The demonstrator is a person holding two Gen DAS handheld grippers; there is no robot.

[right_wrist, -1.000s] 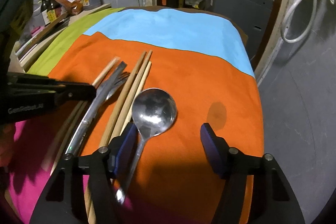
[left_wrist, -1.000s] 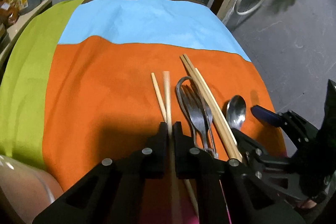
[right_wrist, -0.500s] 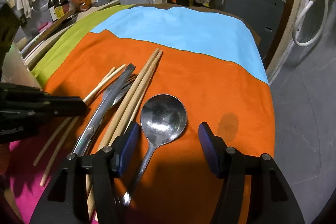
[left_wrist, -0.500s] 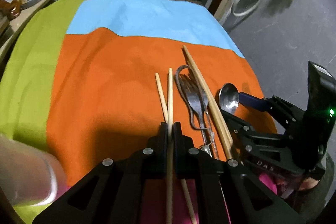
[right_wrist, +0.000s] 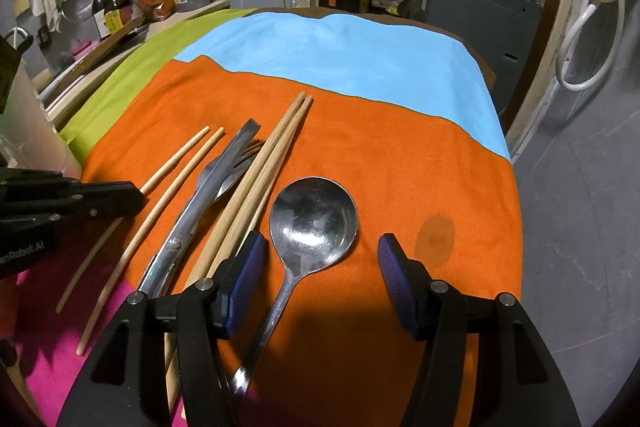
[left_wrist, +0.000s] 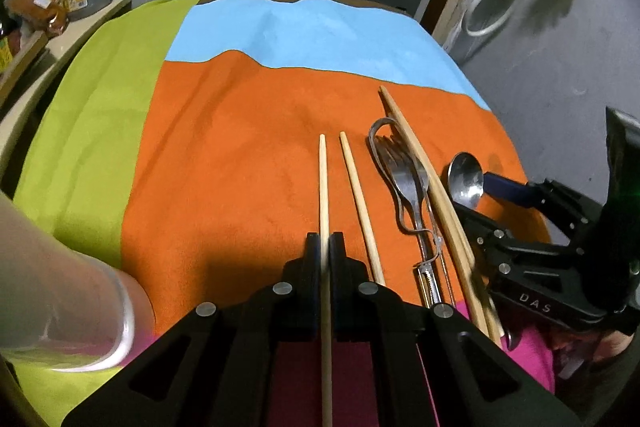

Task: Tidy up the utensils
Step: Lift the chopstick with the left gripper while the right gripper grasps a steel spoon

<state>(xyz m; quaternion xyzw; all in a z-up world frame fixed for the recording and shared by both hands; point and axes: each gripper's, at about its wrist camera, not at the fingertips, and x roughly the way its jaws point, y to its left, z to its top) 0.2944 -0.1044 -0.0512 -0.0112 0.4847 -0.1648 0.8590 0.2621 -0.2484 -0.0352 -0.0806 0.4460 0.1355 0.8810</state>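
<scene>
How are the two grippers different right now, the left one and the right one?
The left gripper is shut on a pale chopstick; the right gripper is open and holds nothing. The left gripper's fingers pinch the stick near its middle, while the right gripper's blue-padded fingers stand apart on either side of the metal spoon. Both tilt down over the orange cloth.

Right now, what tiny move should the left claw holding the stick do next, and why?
Probably lay that pale chopstick down beside its twin. The left gripper is shut on it, and the twin lies just to its right on the orange cloth, so the pair would match.
</scene>
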